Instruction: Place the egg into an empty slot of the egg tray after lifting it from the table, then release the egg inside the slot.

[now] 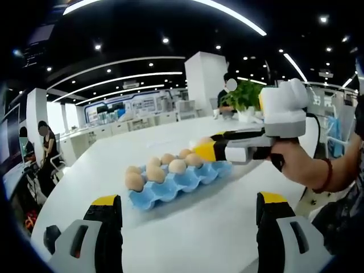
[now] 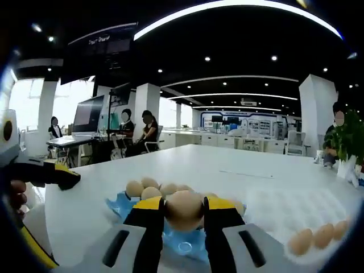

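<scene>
Right gripper [image 2: 183, 211] clasps smooth oval egg [image 2: 184, 205] (over moulded blue tray [image 2: 181, 245]).

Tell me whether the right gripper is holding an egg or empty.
Holding one. In the right gripper view, the right gripper has its jaws shut on an egg, above the blue tray.

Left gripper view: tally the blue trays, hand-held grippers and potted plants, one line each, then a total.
Blue tray: 1
Hand-held grippers: 2, the left hand-held gripper and the right hand-held gripper
Potted plant: 1
Total: 4
</scene>
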Demonstrator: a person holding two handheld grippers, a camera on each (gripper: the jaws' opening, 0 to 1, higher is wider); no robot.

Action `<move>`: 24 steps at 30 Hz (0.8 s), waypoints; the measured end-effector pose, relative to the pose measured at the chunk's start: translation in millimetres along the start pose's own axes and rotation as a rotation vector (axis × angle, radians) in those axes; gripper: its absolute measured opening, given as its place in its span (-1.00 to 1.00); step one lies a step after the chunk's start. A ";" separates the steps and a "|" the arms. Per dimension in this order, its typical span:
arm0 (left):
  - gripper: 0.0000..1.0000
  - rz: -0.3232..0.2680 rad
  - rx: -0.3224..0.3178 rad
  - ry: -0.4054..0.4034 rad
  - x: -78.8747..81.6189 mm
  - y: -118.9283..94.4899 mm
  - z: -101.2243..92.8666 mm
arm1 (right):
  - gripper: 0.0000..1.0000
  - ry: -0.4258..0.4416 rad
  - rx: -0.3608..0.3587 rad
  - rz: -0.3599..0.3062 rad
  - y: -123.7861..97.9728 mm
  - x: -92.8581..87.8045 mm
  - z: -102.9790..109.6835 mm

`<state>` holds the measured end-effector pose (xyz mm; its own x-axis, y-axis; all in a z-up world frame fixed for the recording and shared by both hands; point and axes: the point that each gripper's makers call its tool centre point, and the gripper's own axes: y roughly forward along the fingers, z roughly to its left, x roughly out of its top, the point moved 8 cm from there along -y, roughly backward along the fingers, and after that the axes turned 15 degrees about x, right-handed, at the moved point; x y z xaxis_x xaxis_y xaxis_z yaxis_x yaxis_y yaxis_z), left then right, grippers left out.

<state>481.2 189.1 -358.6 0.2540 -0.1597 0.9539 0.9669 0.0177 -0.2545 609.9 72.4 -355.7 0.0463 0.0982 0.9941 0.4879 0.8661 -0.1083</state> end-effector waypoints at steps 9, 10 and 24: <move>1.00 0.013 0.013 0.006 -2.2 0.8 9.3 | -0.44 -0.053 0.095 -0.008 16.7 2.1 18.0; 1.00 0.013 0.012 0.005 -2.4 0.2 9.4 | -0.44 -0.058 0.109 -0.009 18.7 2.7 19.8; 1.00 0.020 0.021 0.000 -6.1 -8.1 9.9 | -0.44 -0.117 0.287 -0.043 54.5 8.1 53.1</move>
<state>472.1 199.7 -360.7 0.2730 -0.1595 0.9487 0.9620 0.0412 -0.2699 590.7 146.3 -354.0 -0.0774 0.0997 0.9920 0.2208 0.9720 -0.0804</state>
